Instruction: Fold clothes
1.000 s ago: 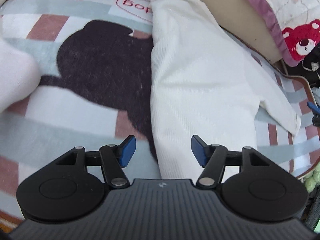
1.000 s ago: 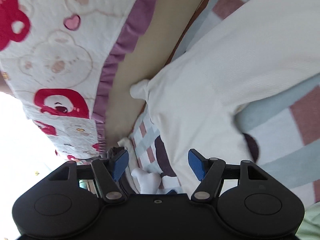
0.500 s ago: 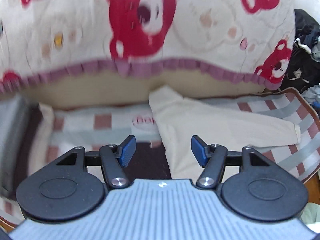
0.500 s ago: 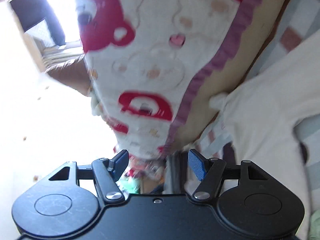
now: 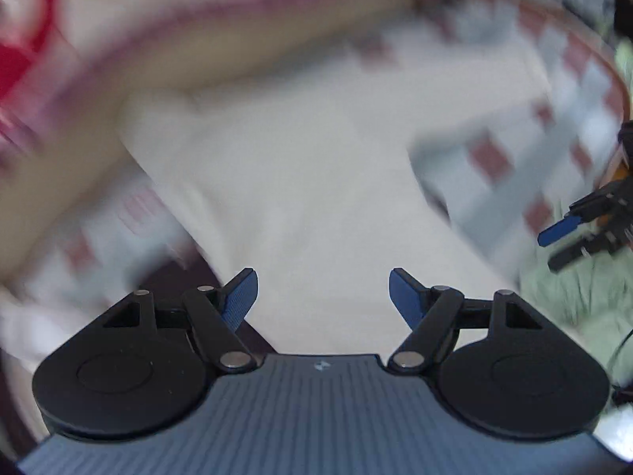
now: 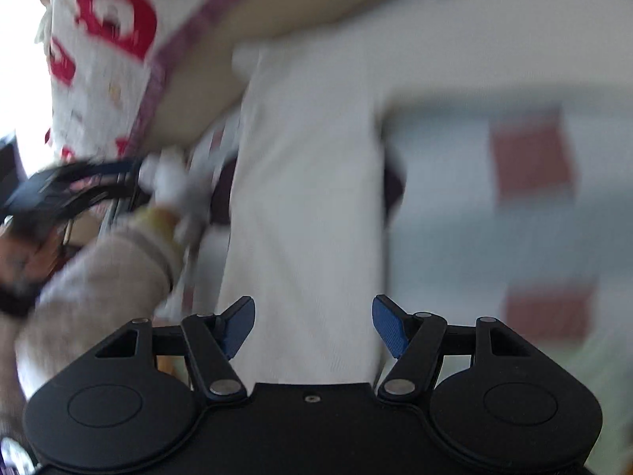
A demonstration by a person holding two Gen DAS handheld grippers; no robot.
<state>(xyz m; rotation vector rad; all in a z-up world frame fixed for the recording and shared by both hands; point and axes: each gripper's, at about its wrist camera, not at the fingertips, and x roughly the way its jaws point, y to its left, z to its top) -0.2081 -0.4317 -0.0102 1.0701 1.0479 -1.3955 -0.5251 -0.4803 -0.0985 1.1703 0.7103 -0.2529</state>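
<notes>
**Soft cream garment lies flat on the bed, both grippers empty above it**

The cream garment [image 5: 316,182] looks like a thin, light knit: limp, with no stiffness of its own, so it will likely sag and drape from wherever it is pinched and slide easily over the blanket. It is neither fragile nor slippery for the padded fingers. The best holds, as I judge it, are on edges and corners, such as the hem near the camera or the end of the sleeve, taking one layer of cloth cleanly between the pads, not a bunch from the middle.

It lies spread on the checked blanket [image 5: 494,158] of the bed, its far end near the bear-print quilt [image 6: 107,39]. In the right wrist view its body runs as a long pale strip from the gripper up toward the quilt, with one sleeve stretching off to the right. Both views are smeared by motion, so seams and fine texture cannot be read.

The left gripper [image 5: 322,291] has its blue fingers [image 5: 241,295] wide apart with nothing between them, poised over the near part of the cloth. The right gripper [image 6: 312,326] is likewise spread wide and empty.
</notes>
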